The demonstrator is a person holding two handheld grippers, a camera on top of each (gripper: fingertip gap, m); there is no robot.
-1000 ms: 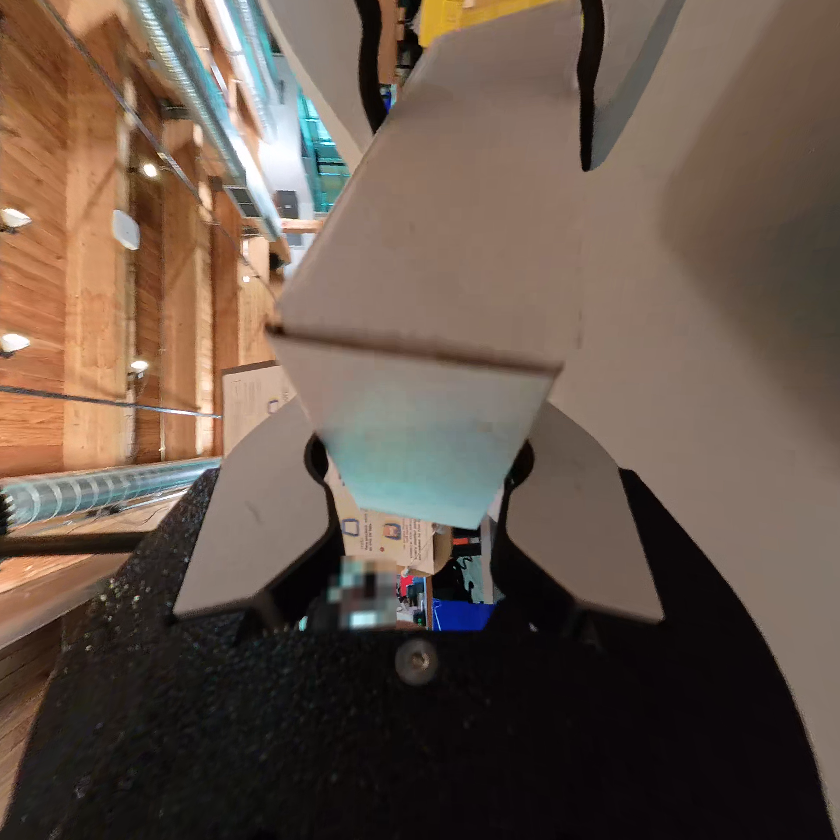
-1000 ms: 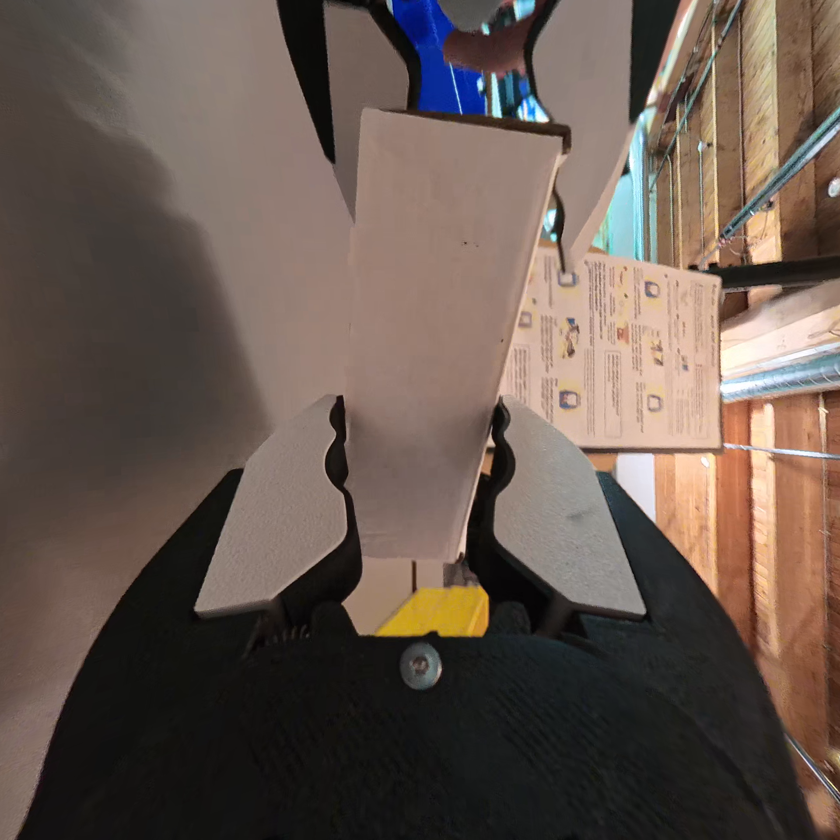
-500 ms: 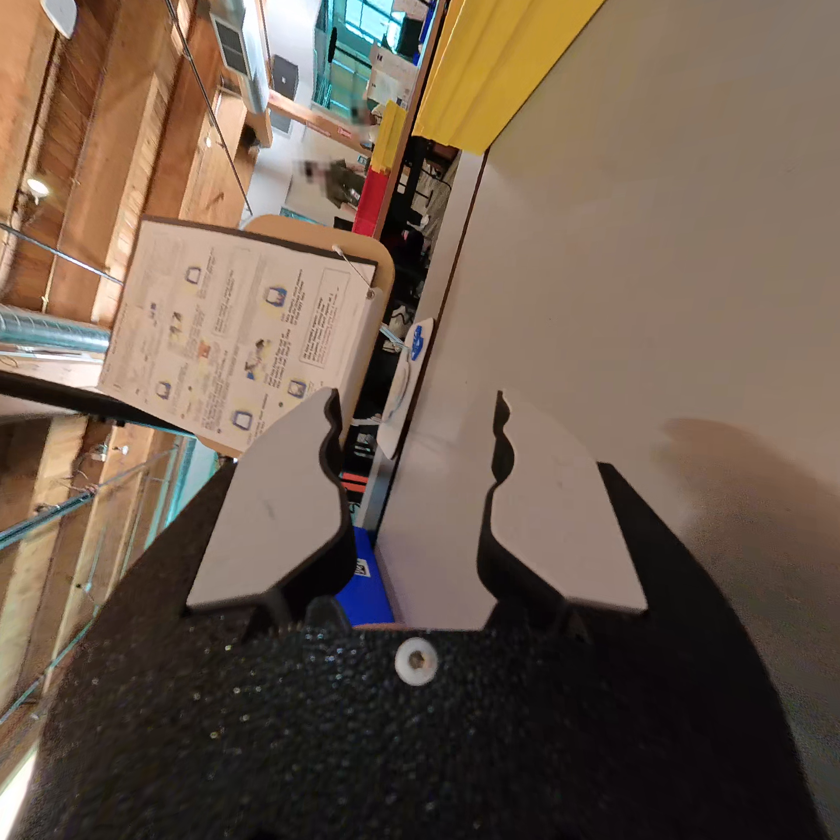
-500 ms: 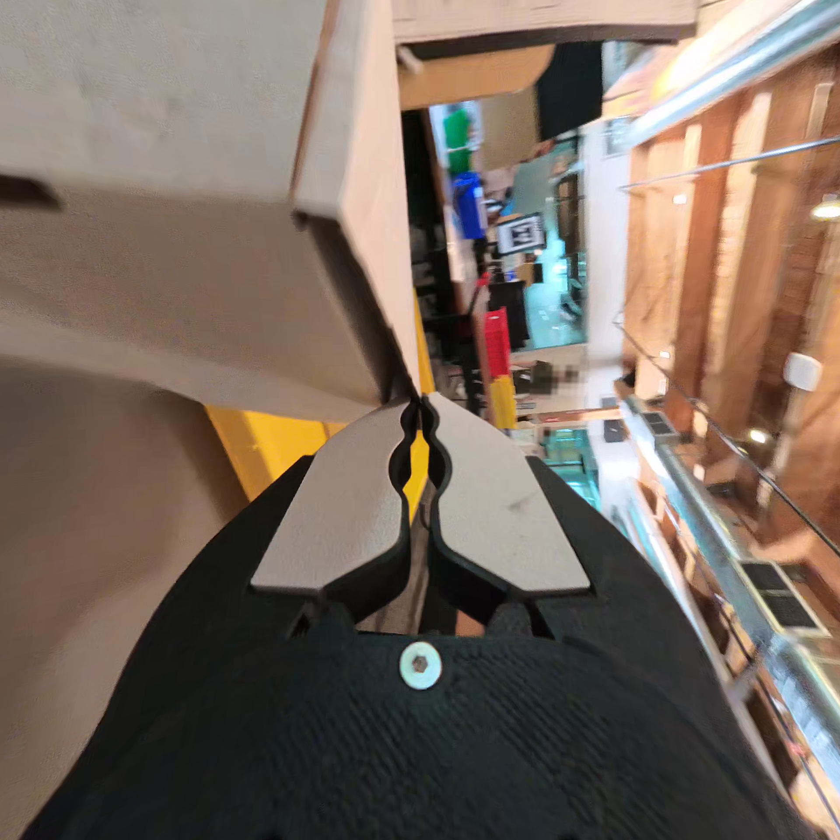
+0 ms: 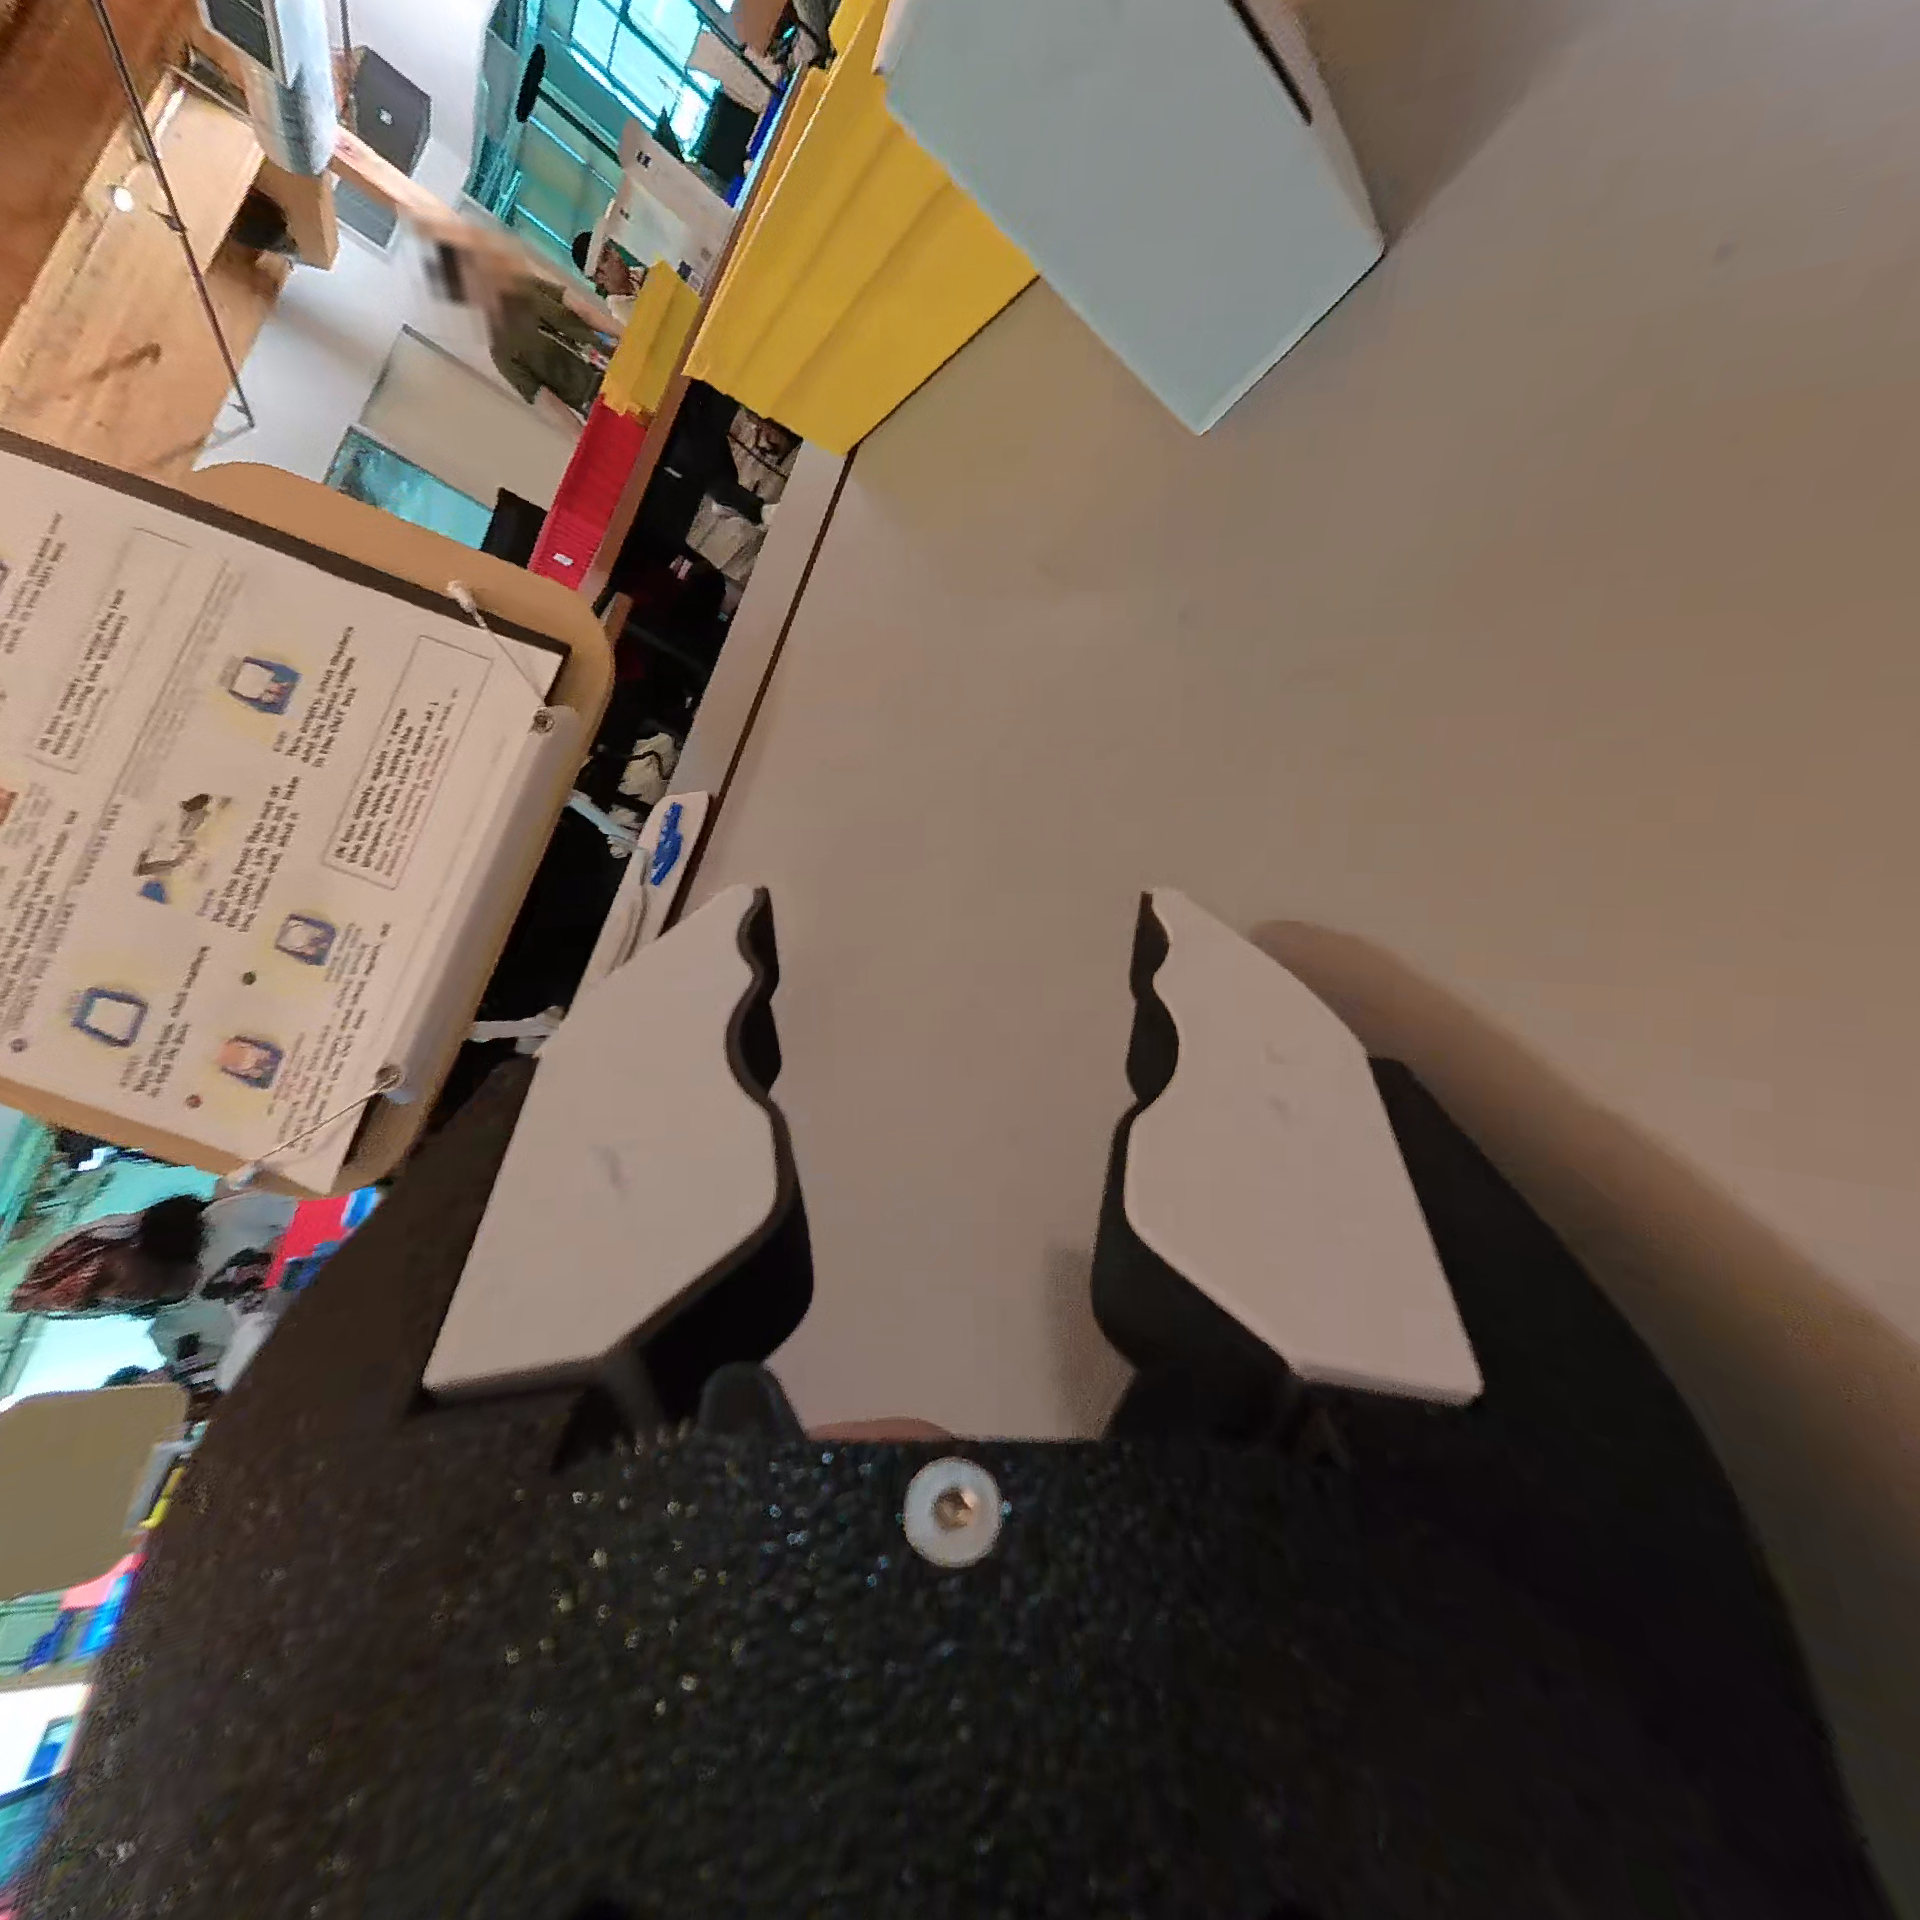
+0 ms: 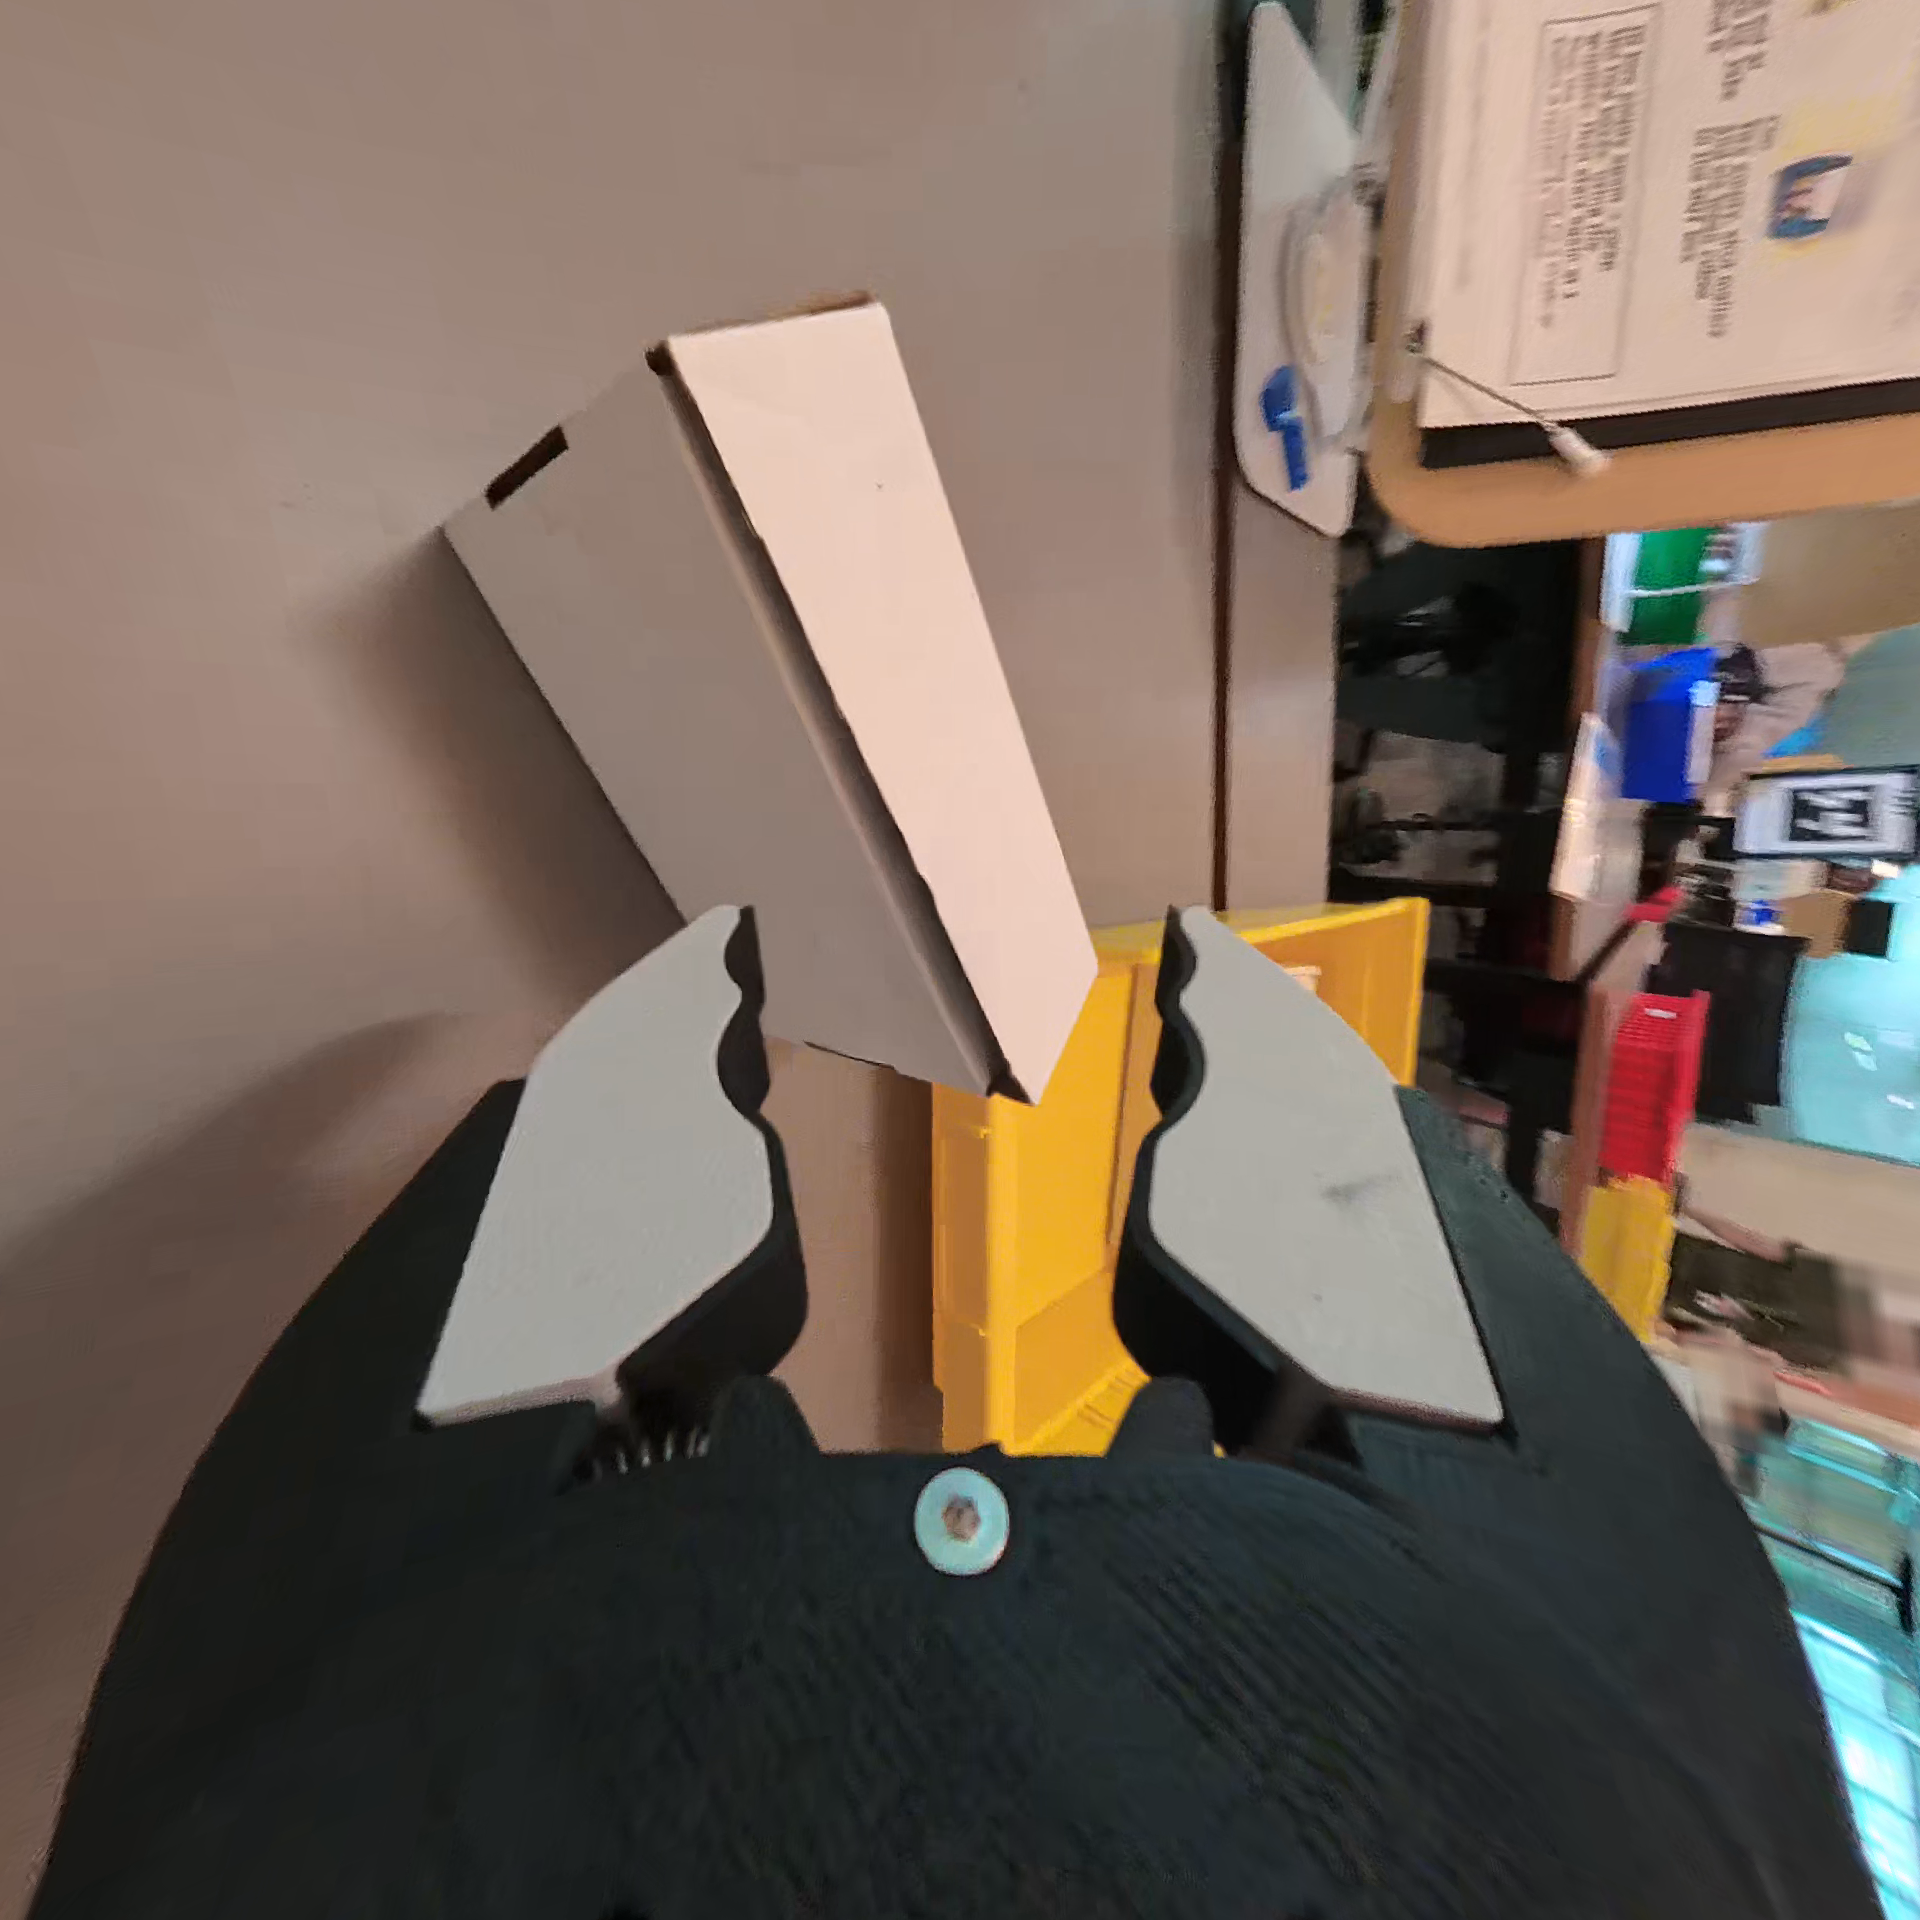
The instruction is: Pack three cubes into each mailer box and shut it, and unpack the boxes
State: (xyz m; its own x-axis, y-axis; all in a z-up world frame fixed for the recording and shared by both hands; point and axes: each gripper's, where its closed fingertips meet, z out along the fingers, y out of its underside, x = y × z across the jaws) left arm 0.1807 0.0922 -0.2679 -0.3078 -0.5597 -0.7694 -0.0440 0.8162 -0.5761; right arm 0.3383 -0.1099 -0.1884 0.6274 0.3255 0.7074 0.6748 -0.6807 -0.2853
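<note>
Both the left tongs and right tongs gape empty. One closed mailer box lies on the desk just ahead; no cubes show, so progress is unclear.

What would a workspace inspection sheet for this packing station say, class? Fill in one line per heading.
Surface: grey table, mostly bare.
Job's things: white mailer box shut, resting on the table; no cubes seen.
Clutter: yellow bin at the table's edge beside the box.
Grippers: left gripper open, empty, over bare table; right gripper open, empty, near the box.
Cables: nothing seen.
Surroundings: instruction sheet on a board past the edge; wooden walls, people beyond.
</note>
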